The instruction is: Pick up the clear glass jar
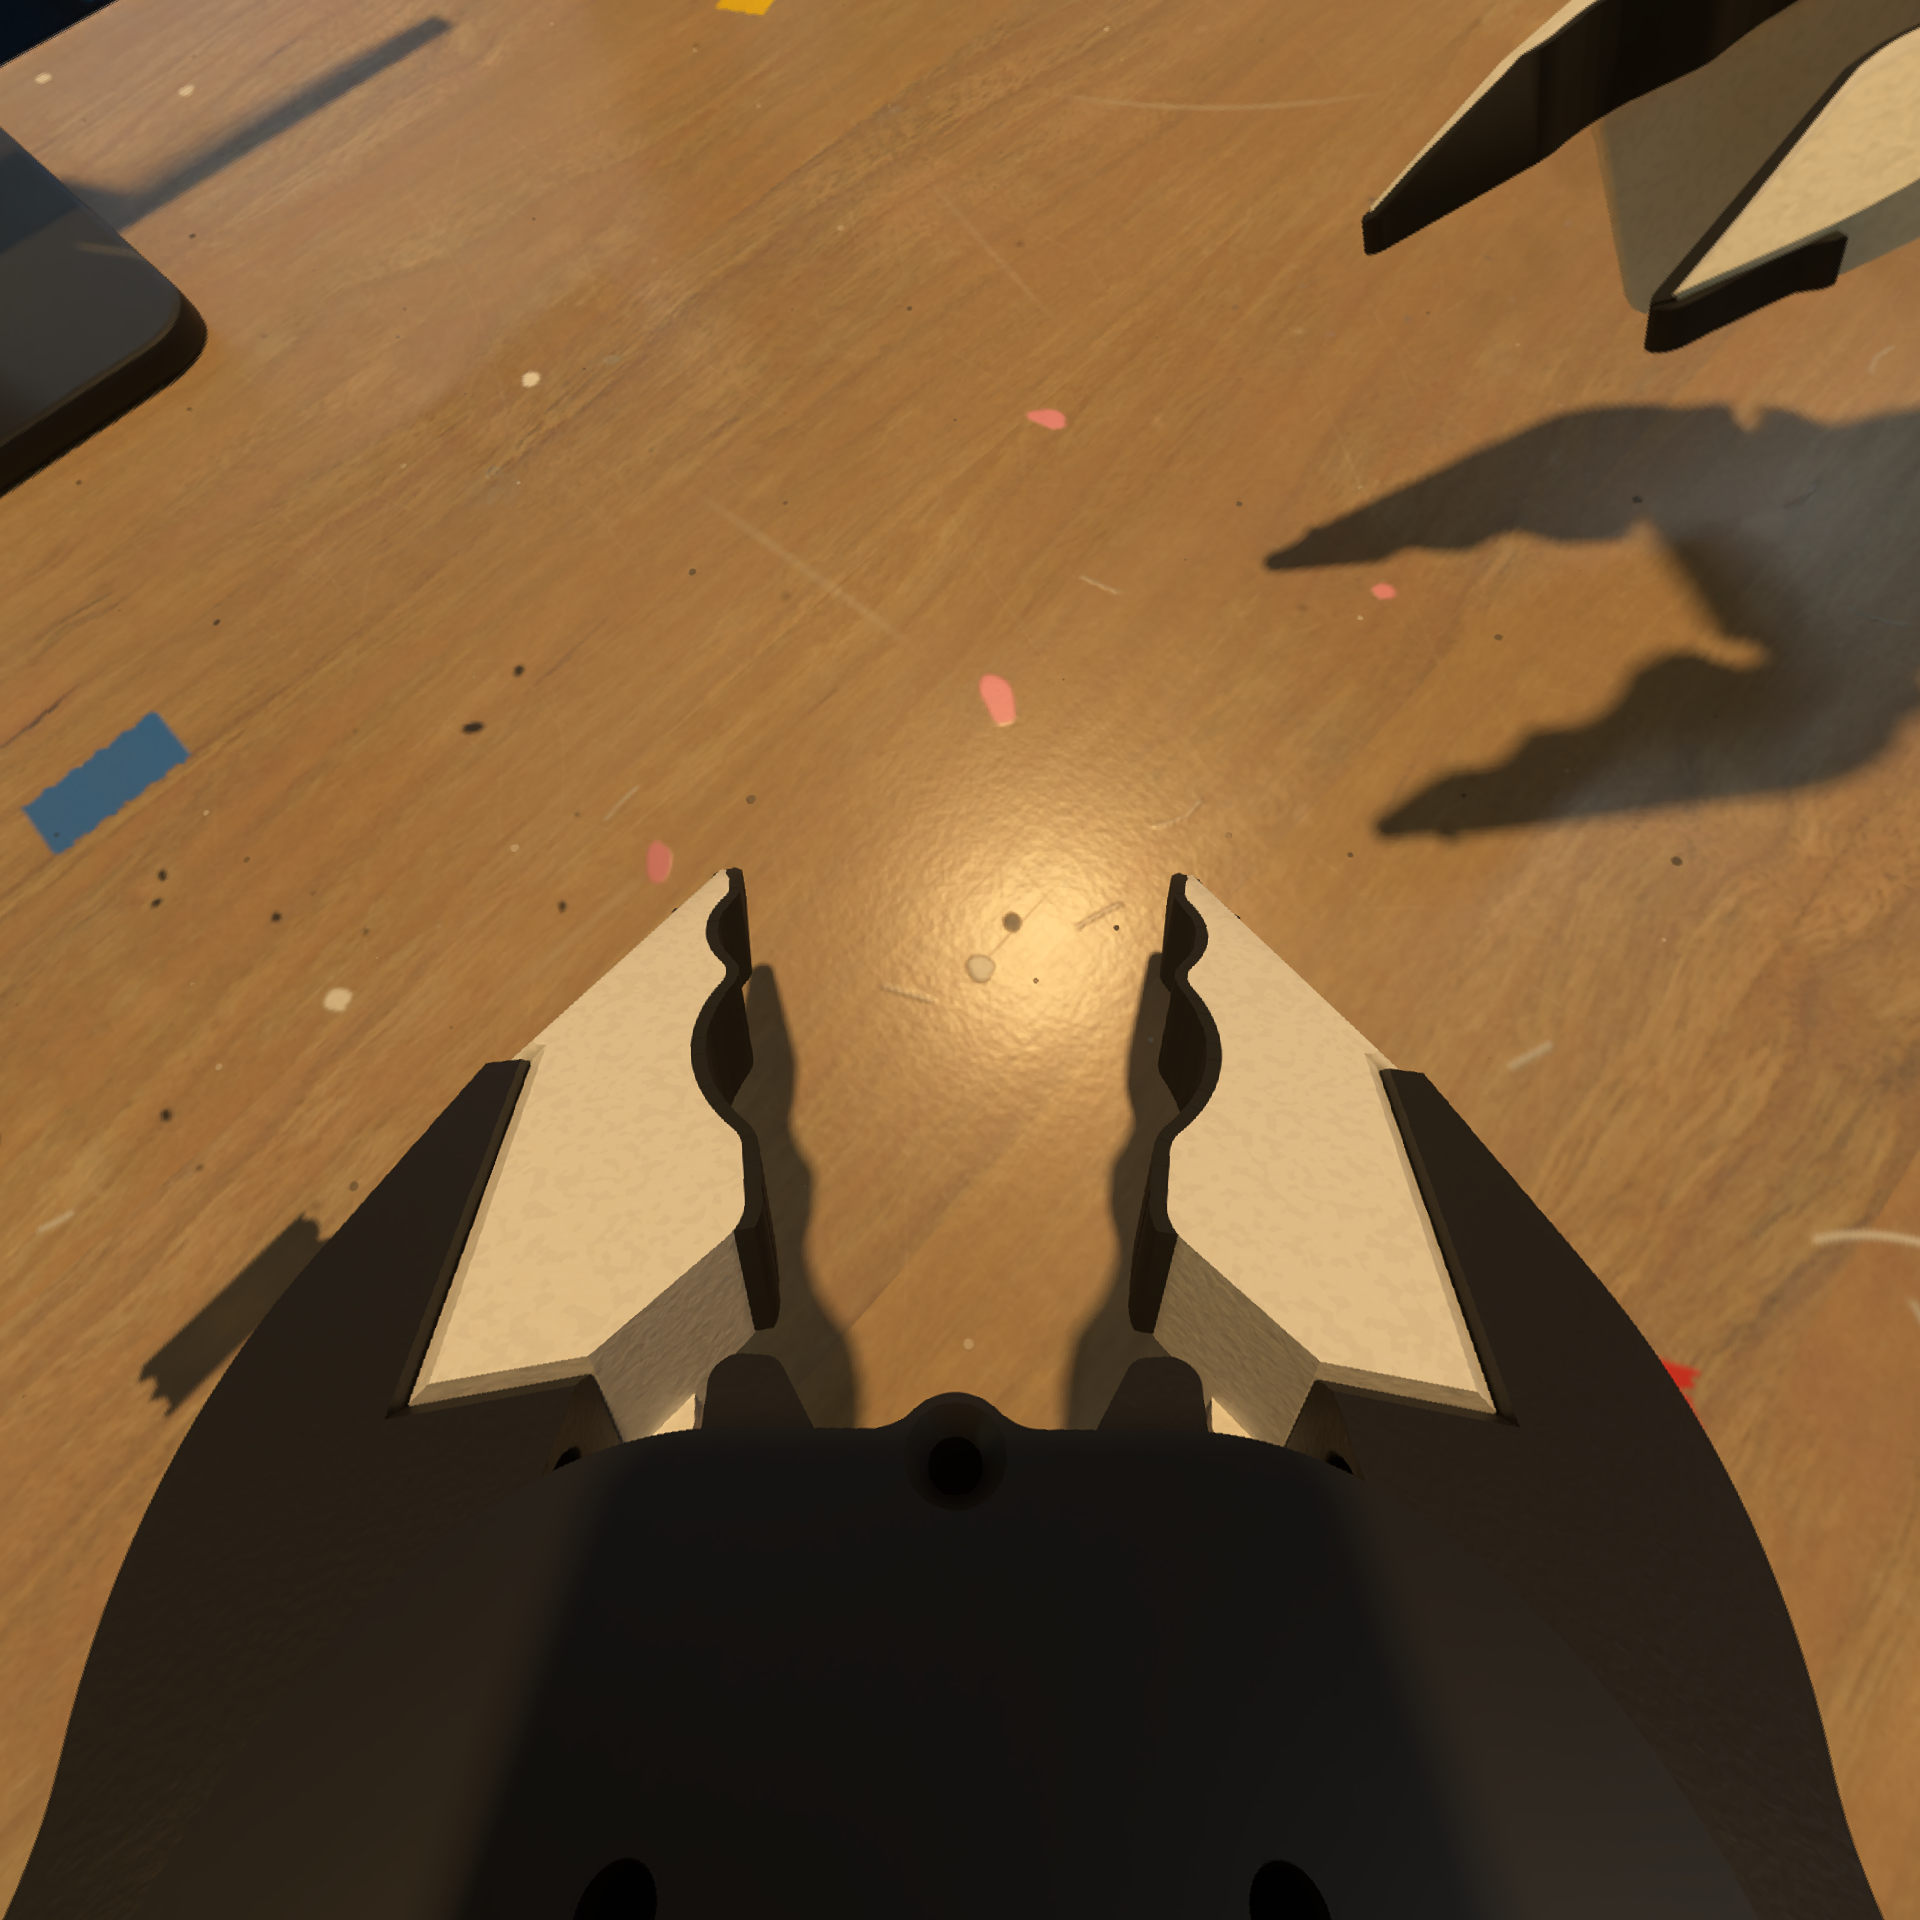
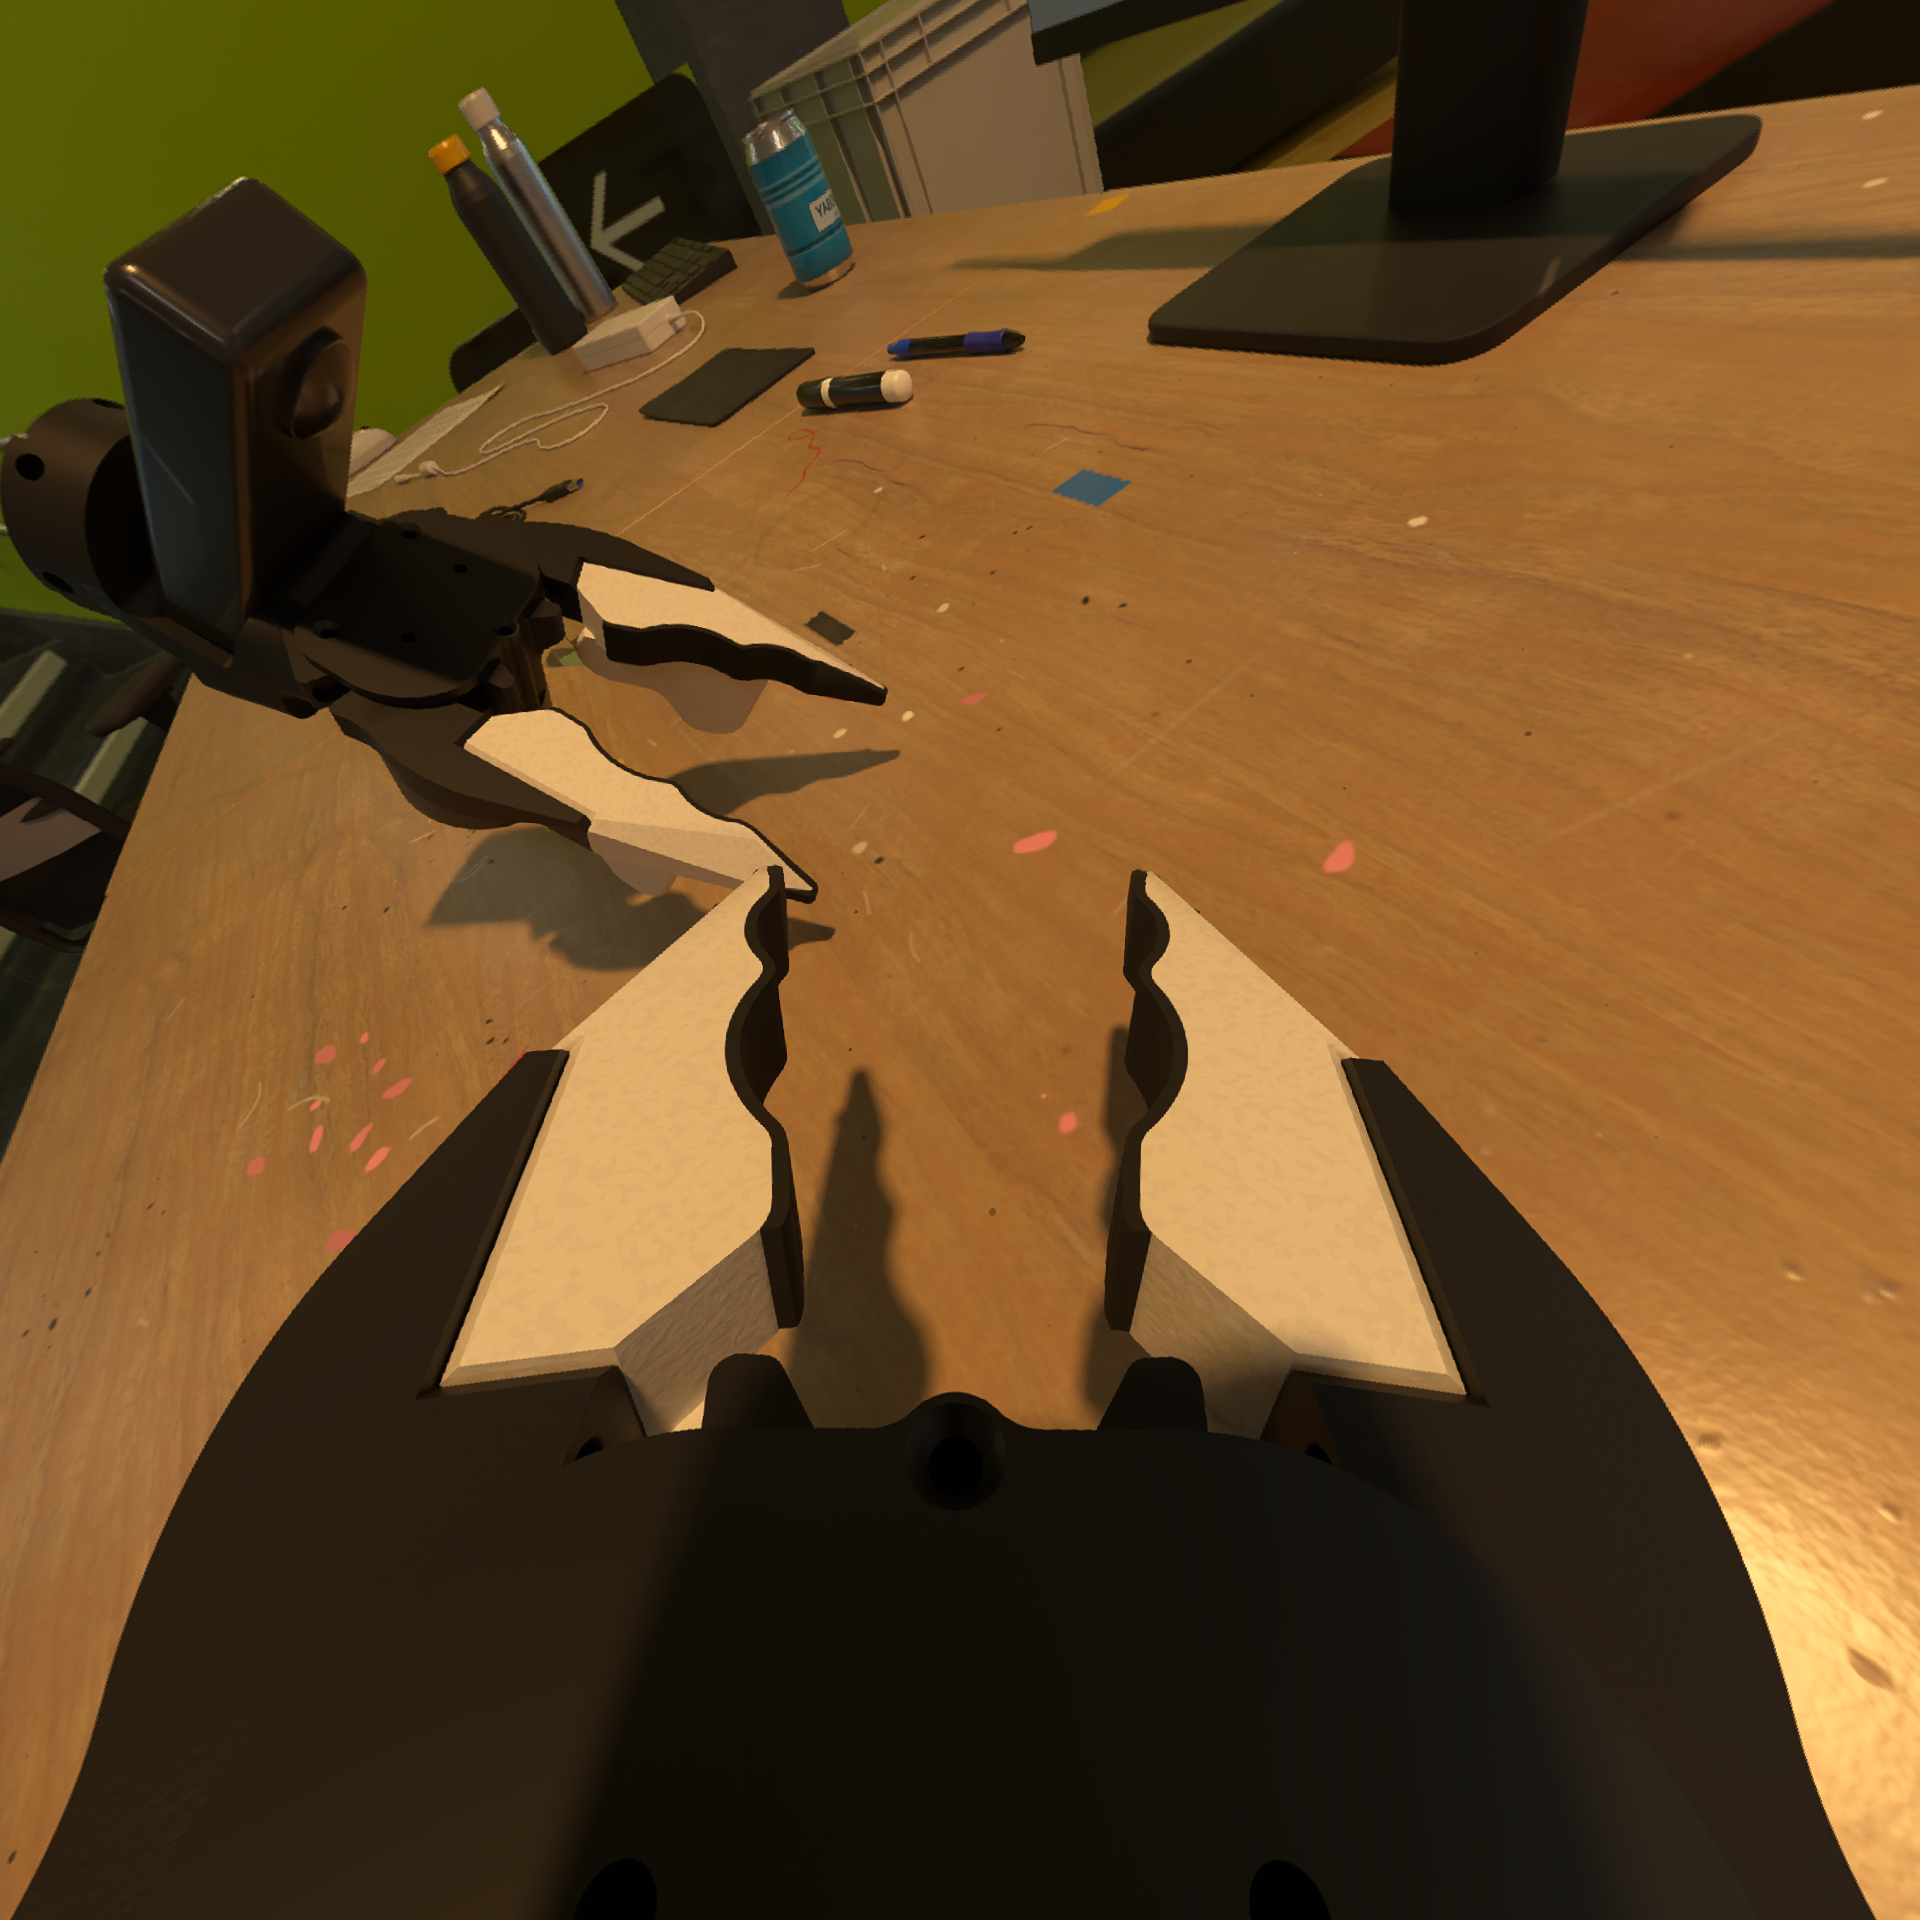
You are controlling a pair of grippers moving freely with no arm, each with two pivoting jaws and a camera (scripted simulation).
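The clear glass jar (image 1: 1652, 197) shows as a pale, see-through vessel at the top right of the left wrist view, partly hidden behind my right gripper's fingers (image 1: 1517, 281). In the right wrist view a pale see-through shape (image 2: 717, 701), likely the same jar, sits behind the fingers of my left gripper (image 2: 847, 790). My left gripper (image 1: 956, 878) is open and empty above the bare wooden table (image 1: 831, 520). My right gripper (image 2: 954, 873) is open and empty too, with only table between its fingers.
A black monitor stand (image 2: 1455, 260) stands at the far right and also shows in the left wrist view (image 1: 83, 312). A blue can (image 2: 800, 197), two bottles (image 2: 520, 218), two markers (image 2: 852, 390), a black pad (image 2: 727, 384) and a grey crate (image 2: 935, 104) lie at the back. The table edge (image 2: 135, 790) runs along the left.
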